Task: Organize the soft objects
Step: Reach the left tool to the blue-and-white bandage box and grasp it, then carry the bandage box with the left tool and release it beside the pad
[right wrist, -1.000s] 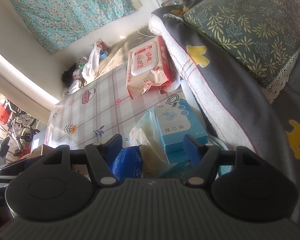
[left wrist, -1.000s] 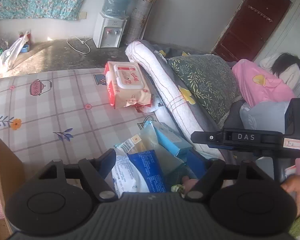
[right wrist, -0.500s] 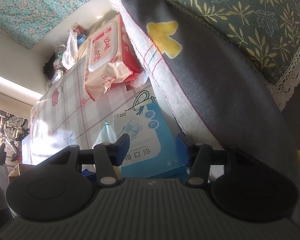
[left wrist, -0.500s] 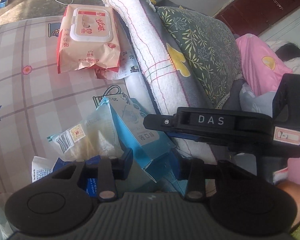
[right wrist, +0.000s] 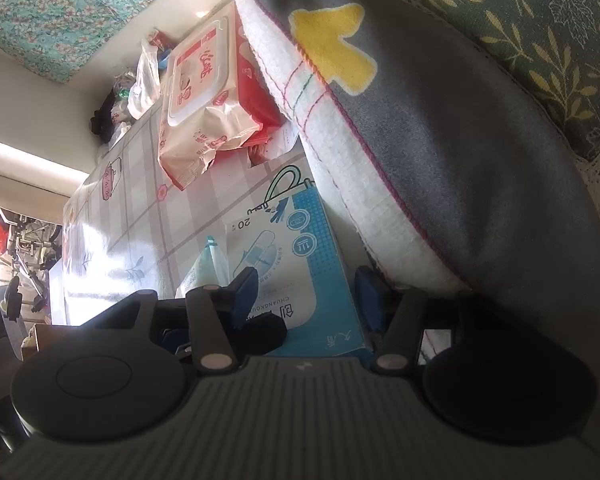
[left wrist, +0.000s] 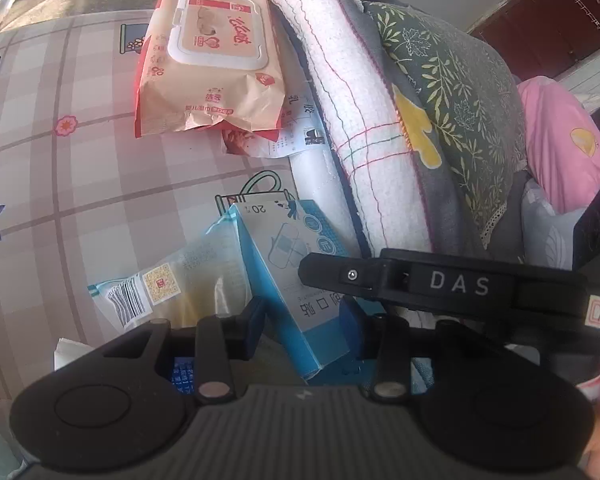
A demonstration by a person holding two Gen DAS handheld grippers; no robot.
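- Left tool [left wrist: 302, 322]: blue pads part-open, straddling the near end of a blue-and-white cardboard plaster box [left wrist: 290, 280]. Can't tell whether the pads touch the box sides.
- Right tool [right wrist: 306, 296]: also part-open, blue fingers [right wrist: 244, 290] on either side of the same box [right wrist: 296, 264]. Right pad looks just clear of the box edge; no confirmed clamp.
- In the left wrist view, the right tool's black body marked "DAS" [left wrist: 452, 284] crosses over the box's right side.
- Box: long axis runs away from both tools toward the far end of the surface, printed face up and tilted, "20" end farthest.
- Clear plastic pouch with barcode and QR label [left wrist: 172, 284] lies just left of the box, touching it and partly behind the left tool's left finger.
- Both sit on the pink-grey checked patterned tablecloth [left wrist: 80, 168] covering the surface, beside a rolled grey-and-white quilted blanket [left wrist: 364, 132] on the right.
- Green leaf-print pillow [left wrist: 452, 92] rests on the blanket.
- Far: peach-and-red wet-wipes pack with white flip lid [left wrist: 212, 68], long axis roughly the same way as the box, well apart from both tools.
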